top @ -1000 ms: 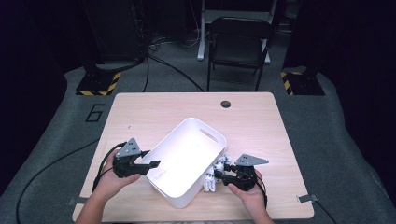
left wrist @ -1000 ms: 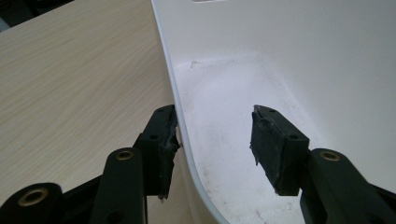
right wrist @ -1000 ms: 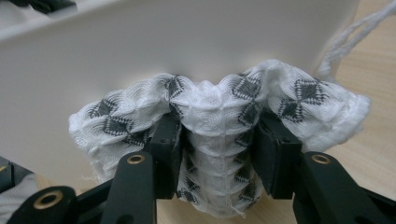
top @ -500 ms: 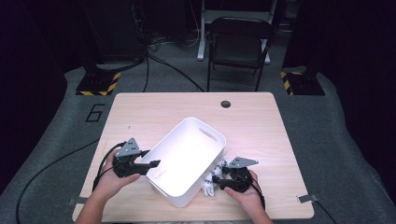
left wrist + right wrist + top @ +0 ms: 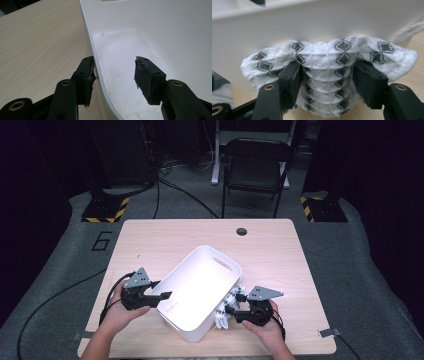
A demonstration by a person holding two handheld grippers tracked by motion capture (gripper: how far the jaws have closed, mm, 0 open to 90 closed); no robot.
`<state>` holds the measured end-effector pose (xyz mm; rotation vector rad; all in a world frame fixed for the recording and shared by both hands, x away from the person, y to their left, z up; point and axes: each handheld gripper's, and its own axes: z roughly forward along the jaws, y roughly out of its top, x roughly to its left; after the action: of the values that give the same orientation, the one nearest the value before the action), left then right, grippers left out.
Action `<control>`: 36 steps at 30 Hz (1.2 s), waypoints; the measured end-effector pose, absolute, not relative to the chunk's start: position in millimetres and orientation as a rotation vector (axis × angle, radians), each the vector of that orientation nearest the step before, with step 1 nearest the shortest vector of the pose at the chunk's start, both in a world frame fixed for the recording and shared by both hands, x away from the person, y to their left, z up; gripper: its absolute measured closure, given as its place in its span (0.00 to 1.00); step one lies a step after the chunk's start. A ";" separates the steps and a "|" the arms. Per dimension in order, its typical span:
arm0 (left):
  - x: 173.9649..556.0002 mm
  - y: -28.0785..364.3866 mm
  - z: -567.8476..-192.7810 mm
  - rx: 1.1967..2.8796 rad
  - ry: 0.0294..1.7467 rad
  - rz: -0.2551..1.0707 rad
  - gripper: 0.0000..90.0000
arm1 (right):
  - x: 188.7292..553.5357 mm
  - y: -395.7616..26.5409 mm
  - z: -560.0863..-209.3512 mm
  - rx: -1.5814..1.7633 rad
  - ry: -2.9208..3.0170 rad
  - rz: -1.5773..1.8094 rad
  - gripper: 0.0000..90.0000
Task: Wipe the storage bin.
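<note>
A white plastic basket point(image 5: 200, 290) sits tilted on the wooden table point(image 5: 280, 255). My left gripper point(image 5: 165, 296) is at its left rim. In the left gripper view that gripper point(image 5: 115, 72) is open astride the basket point(image 5: 150, 30) wall: one pad lies against the outside, the other hangs free inside. A white cloth with black diamonds point(image 5: 223, 317) lies bunched on the table against the basket's right outer wall. My right gripper point(image 5: 231, 306) reaches it from the right. Its jaws have just been opening, and the cloth point(image 5: 324, 62) sits loose between the pads of the gripper point(image 5: 325, 72).
The table has a round cable hole point(image 5: 242, 231) near its far edge. A black folding chair point(image 5: 255, 165) stands behind the table. Bare wood lies to the right of and beyond the basket.
My right gripper has shifted slightly beside the cloth at the basket's right wall. The left gripper and the basket have stayed where they were.
</note>
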<state>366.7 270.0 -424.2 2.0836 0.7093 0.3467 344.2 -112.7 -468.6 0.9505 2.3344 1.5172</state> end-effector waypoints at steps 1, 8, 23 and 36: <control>366.6 270.1 -423.8 2.089 0.708 0.344 0.56 | 342.8 -112.4 -465.7 0.943 2.329 1.532 0.44; 366.0 269.0 -424.0 2.086 0.712 0.347 0.56 | 332.5 -106.0 -450.1 0.869 2.326 1.562 0.42; 365.4 267.8 -423.2 2.095 0.713 0.350 0.56 | 322.8 -95.4 -454.9 0.856 2.284 1.561 0.35; 366.0 268.1 -424.1 2.078 0.733 0.355 0.55 | 337.3 -94.9 -489.2 0.941 2.444 1.484 0.34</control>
<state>366.0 268.1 -424.1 2.0783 0.7333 0.3551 337.3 -94.9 -489.2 0.9406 2.4443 1.4845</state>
